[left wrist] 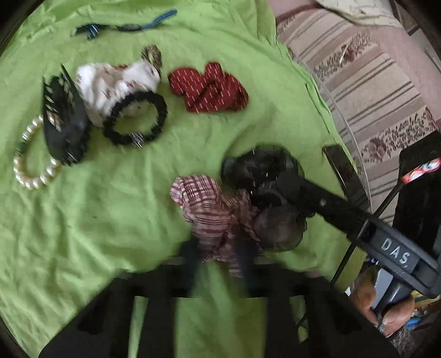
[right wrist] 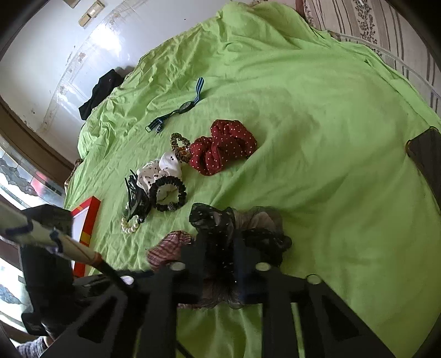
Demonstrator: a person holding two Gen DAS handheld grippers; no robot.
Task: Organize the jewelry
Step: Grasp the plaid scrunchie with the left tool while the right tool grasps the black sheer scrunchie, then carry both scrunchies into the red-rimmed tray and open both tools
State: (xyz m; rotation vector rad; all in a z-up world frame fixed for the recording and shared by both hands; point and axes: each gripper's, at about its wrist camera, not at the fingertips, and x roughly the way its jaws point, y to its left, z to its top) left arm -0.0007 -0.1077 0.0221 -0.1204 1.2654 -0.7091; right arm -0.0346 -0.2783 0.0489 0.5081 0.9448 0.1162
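On the green cloth (left wrist: 110, 214), my left gripper (left wrist: 217, 256) is shut on a pink plaid scrunchie (left wrist: 204, 203), whose fabric bunches between the blurred fingers. Beside it lies a black sheer scrunchie (left wrist: 256, 165). My right gripper (left wrist: 264, 190) reaches in from the right and is shut on that scrunchie. In the right wrist view the right gripper (right wrist: 219, 247) has the black sheer scrunchie (right wrist: 215, 217) pinched between its fingers. The plaid scrunchie (right wrist: 171, 245) sits just to its left.
Farther back lie a red dotted scrunchie (left wrist: 209, 88), a white scrunchie (left wrist: 115, 82), a black ruffled band (left wrist: 135, 121), a black claw clip (left wrist: 63, 118), a pearl bracelet (left wrist: 30, 165) and a blue striped band (left wrist: 124, 26). A red-framed box (right wrist: 88, 228) sits left, a dark phone (right wrist: 427, 154) right.
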